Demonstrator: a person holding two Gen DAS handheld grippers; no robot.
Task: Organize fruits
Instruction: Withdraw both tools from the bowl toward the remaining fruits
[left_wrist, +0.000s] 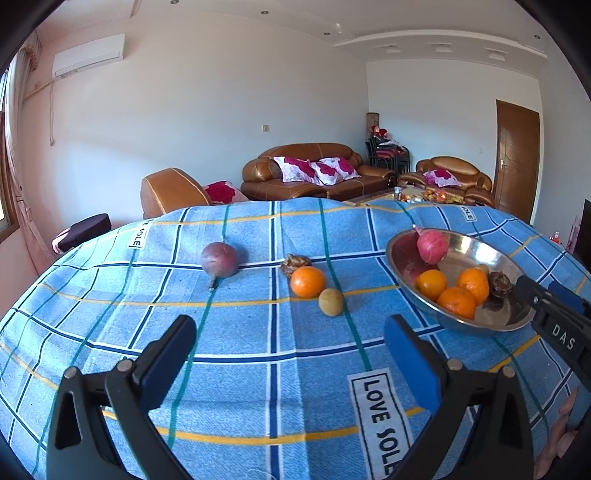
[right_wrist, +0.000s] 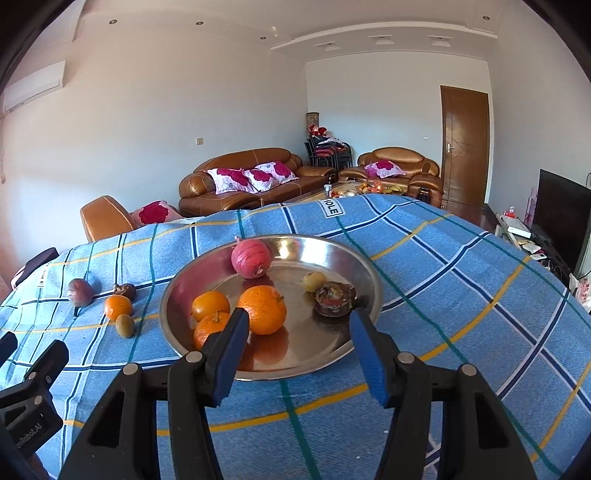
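Both grippers are hovering over the blue checked cloth (left_wrist: 258, 369), jaws apart w/ nothing btwn them — left gripper (left_wrist: 290, 354) wide, right gripper (right_wrist: 299, 347) narrower, just short of the steel bowl (right_wrist: 369, 280). Bowl is holding three oranges (right_wrist: 263, 309), a pink fruit (right_wrist: 251, 258), a small yellowish one and a dark one. Still lying on the cloth left of it: purple fruit (left_wrist: 219, 259), orange (left_wrist: 307, 281), kiwi (left_wrist: 331, 302), dark fruit (left_wrist: 295, 263).
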